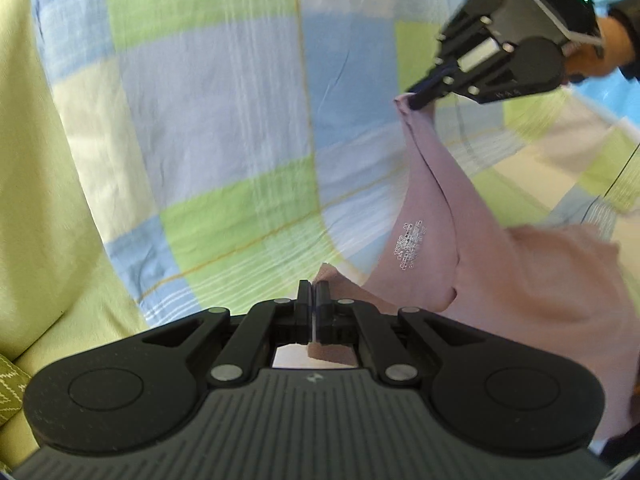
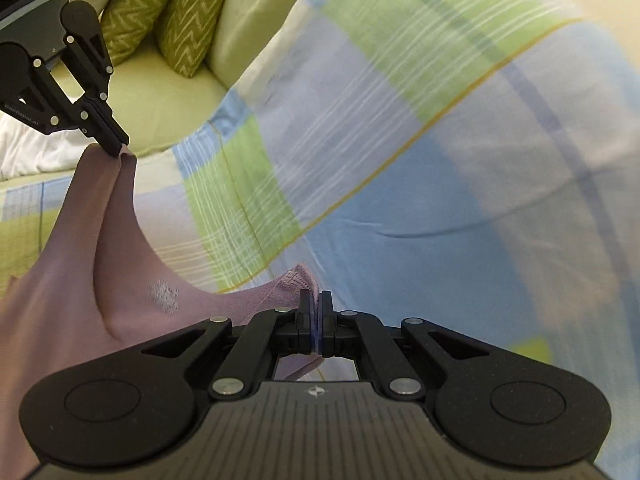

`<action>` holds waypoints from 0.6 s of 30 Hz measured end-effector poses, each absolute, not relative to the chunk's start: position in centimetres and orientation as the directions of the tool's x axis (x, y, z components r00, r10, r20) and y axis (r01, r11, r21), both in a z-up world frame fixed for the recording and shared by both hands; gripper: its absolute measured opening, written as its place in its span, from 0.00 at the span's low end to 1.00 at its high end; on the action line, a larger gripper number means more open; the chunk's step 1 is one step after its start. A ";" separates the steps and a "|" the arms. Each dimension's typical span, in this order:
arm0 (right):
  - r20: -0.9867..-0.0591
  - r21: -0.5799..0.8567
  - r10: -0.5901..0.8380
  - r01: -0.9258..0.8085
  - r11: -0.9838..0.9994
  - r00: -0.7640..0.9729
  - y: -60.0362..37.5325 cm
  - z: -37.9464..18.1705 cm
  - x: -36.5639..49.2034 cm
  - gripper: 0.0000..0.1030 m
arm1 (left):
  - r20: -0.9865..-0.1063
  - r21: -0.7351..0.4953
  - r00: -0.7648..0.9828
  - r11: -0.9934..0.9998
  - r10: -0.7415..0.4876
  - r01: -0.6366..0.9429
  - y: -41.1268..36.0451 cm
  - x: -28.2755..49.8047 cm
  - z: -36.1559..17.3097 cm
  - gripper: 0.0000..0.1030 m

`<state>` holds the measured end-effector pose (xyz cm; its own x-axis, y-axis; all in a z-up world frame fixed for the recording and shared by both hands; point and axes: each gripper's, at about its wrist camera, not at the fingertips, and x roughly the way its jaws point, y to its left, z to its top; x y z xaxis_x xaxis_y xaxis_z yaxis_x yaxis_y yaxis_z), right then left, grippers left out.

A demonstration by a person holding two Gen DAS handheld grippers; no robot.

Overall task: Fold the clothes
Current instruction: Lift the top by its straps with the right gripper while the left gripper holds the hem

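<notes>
Pink garment [image 1: 436, 216] held up off the bed, stretched between the two grippers. Printed size label [image 1: 409, 245] shows pale on the inner neckline, so the cloth hangs with its inside facing the left wrist camera.

Left gripper [image 1: 313, 294]: jaws clenched on a corner of the pink garment; a bit of cloth pokes out past the fingertips and another flap shows behind them, inside the frame. In the right wrist view the same gripper sits far left, pinching a bunched peak of fabric [image 2: 120, 151].

Right gripper [image 2: 316, 304]: jaws clenched on the ribbed edge of the garment, fabric squeezed between the pads. From the left wrist view it is at the far right, tip buried in a gathered point of cloth [image 1: 416, 101], with a person's hand [image 1: 600, 48] gripping the handle behind it.

Between the two grips the garment sags in a curve; the rest drapes down on the near side.

Underneath: checked bedspread [image 1: 224, 112], blue, green and lilac blocks with thin yellow lines. Plain yellow-green sheet [image 1: 36, 184] along the left. Two green zigzag cushions [image 2: 160, 16] at the far left, by a pale pillow [image 2: 248, 20].
</notes>
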<state>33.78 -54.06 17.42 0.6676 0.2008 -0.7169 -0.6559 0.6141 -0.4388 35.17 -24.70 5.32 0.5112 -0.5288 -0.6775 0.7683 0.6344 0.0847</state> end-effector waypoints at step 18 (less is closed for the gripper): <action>-0.468 -0.555 -0.117 -0.188 0.811 0.876 -60.4 38.8 6.7 0.00 | -0.425 0.228 0.485 0.428 -0.765 0.875 -31.9 21.8 25.8 0.00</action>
